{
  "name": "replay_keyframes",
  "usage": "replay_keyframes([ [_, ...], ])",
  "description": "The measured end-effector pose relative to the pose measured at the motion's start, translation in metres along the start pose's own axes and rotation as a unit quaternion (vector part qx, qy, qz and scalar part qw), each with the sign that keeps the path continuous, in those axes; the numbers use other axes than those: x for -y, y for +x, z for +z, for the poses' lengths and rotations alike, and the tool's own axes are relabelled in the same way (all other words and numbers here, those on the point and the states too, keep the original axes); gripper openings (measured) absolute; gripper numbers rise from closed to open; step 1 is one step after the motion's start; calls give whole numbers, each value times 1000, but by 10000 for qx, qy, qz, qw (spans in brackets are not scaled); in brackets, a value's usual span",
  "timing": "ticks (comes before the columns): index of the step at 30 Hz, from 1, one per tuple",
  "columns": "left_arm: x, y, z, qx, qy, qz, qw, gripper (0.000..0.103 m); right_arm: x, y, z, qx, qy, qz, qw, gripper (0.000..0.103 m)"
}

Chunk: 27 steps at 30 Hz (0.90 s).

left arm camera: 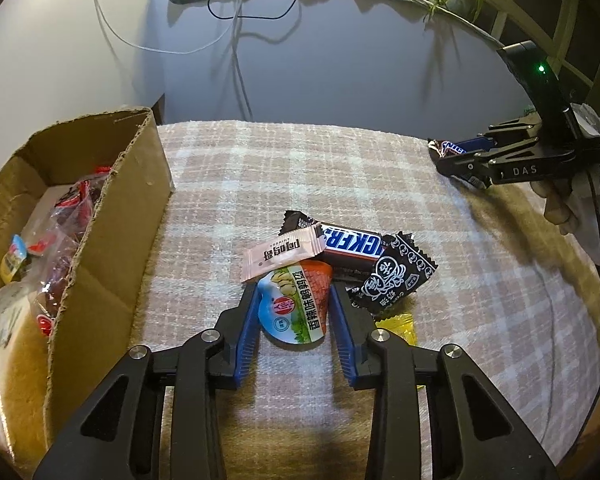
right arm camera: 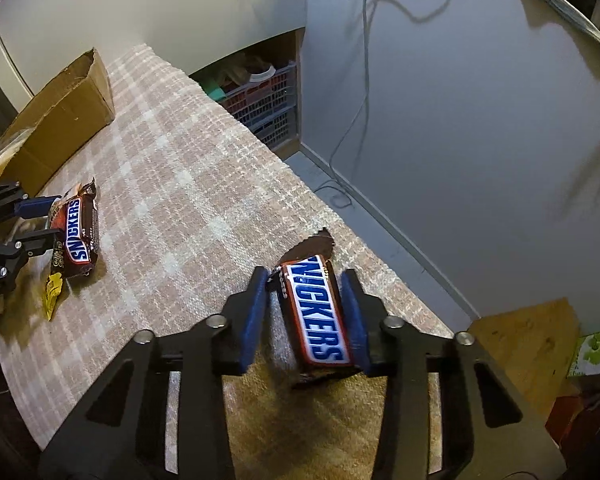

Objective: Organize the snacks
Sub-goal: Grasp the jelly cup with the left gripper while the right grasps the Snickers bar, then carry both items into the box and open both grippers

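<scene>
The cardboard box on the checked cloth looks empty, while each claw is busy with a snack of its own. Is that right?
Not quite. The cardboard box is not empty: the left wrist view shows several wrapped snacks already inside it. The rest holds: the left claw straddles a round-lidded snack cup, and the right claw is around a Snickers bar.

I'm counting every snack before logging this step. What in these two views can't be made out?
- Cardboard box, left wrist view: contents cut off by the picture's left edge and its near wall; no count possible.
- Yellow packet, left wrist view: mostly behind the left gripper.
- Snack pile, right wrist view: the Snickers on top covers the packets beneath.
- Held Snickers, right wrist view: whether the right gripper presses its left side is unclear.
</scene>
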<state>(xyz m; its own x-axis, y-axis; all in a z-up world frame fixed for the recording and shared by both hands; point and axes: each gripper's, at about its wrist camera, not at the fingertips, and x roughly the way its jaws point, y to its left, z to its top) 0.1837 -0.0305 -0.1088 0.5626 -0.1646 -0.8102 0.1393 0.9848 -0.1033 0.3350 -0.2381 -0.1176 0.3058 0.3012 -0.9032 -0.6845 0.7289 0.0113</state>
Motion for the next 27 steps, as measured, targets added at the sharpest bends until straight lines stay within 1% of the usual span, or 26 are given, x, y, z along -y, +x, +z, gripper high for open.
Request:
replay_keyframes([
  [3,0,-2,-1,6,2,-19,10000,31,0,-3,-3,25,76,-31,10000,30],
  [8,-1,-8,-6,0,-41,-67,10000,30,-1,-9,-9,68,148,-23,9999,29],
  [14,-5,-20,-13,72,-137,-132,9998,30,-7,-16,-13,224,260,-81,9994,29],
  [19,-6,-32,-14,186,-128,-189,9996,30,-3,-20,-18,263,400,-253,9985,29],
  [21,-5,-36,-15,218,-118,-189,9995,30,2,-23,-23,278,509,-361,9977,29],
  [23,-5,-40,-16,251,-123,-213,9994,30,6,-31,-27,354,627,-348,9968,29],
  [27,-5,-50,-15,354,-124,-249,9990,30,4,-49,-30,501,665,-363,9959,29],
])
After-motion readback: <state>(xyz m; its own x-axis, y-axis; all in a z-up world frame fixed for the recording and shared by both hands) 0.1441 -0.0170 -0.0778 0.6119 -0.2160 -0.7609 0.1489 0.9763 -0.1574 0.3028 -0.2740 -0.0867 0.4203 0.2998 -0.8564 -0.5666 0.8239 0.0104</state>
